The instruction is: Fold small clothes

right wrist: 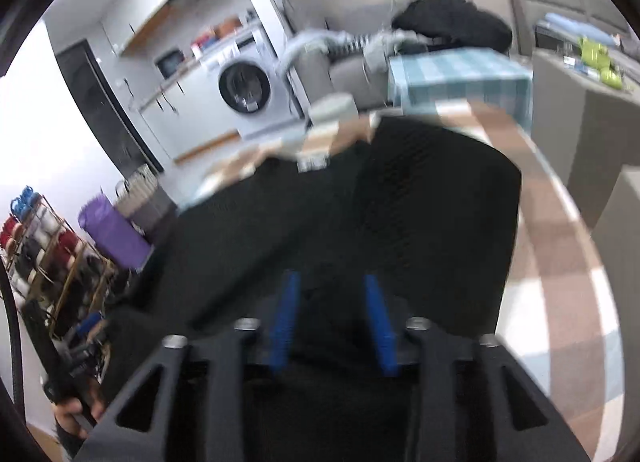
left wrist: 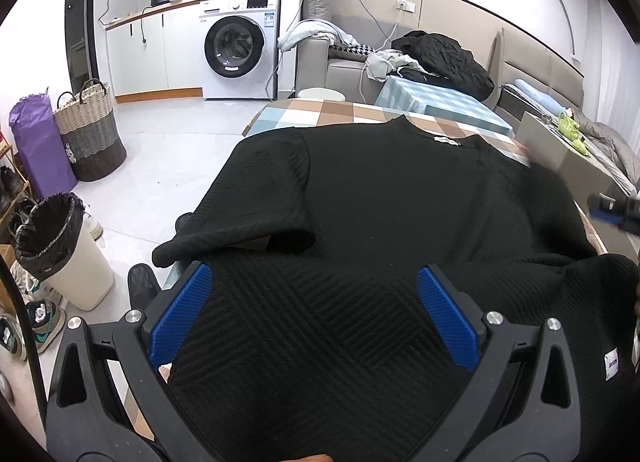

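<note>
A black textured knit top lies spread on the checked tablecloth, neck at the far end with a white label. My left gripper is open, its blue pads wide apart over the near hem, and the cloth bulges between them. The right wrist view is blurred by motion. There the top looks folded along its right side. My right gripper has its blue pads partly closed with black cloth bunched between them. It also shows at the right edge of the left wrist view.
A white bin with a black liner, a woven basket and a purple bag stand on the floor at left. A washing machine is at the back. A sofa with heaped clothes and cardboard boxes lie beyond the table.
</note>
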### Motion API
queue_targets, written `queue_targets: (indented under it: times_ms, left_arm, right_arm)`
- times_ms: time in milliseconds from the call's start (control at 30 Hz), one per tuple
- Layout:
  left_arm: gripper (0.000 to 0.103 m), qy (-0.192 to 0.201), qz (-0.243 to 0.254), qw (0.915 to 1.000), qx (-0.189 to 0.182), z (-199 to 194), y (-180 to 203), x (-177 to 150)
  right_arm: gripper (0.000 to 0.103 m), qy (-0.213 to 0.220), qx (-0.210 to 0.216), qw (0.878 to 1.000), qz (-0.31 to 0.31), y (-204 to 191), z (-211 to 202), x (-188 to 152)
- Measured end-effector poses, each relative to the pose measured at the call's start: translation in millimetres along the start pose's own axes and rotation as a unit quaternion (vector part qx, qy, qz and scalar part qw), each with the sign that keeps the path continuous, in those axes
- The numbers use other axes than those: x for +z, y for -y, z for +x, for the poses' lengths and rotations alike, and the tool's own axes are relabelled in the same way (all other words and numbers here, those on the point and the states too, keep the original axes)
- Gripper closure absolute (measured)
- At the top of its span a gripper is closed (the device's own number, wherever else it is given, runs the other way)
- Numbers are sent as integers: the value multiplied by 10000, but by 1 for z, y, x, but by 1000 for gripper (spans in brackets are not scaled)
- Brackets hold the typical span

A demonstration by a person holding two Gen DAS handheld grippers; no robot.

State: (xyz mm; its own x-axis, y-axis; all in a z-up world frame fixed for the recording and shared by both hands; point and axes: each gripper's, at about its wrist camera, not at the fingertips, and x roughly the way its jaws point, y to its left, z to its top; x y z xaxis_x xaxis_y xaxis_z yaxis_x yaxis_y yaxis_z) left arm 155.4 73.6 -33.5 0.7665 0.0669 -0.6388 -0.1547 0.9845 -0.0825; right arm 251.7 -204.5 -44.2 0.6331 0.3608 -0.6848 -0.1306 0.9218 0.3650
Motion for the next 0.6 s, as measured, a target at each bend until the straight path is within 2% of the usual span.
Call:
queue_targets:
  times_ms: [67,167,267,367,467,600]
  left_arm:
    - [1,-6,-7,10000,5,1,-1,0]
    - [1,-14,-12,10000,51,3,-2,0]
    - [1,-48,-48,9999,111,7,-6,2]
    - [1,-70,-188,9996,220,8,-17,3]
    - [1,-35,-368,9987,339,6,-34,4]
    - [1,-21,-753,9963,408,1,-63,6]
  right_arm:
    - [59,-164,-105,9997,144,7,4,-7]
    - [59,-602,-526,9958,453,31,14,-23]
    - [60,-823,-648,9923,658,54,12,-39]
    - [57,-686,-653,9934,650,54,-1,-43]
    - [50,-189,-534,9960,685,51,-18,-45]
    - [44,156,-381,9963,749,42,-35,-50]
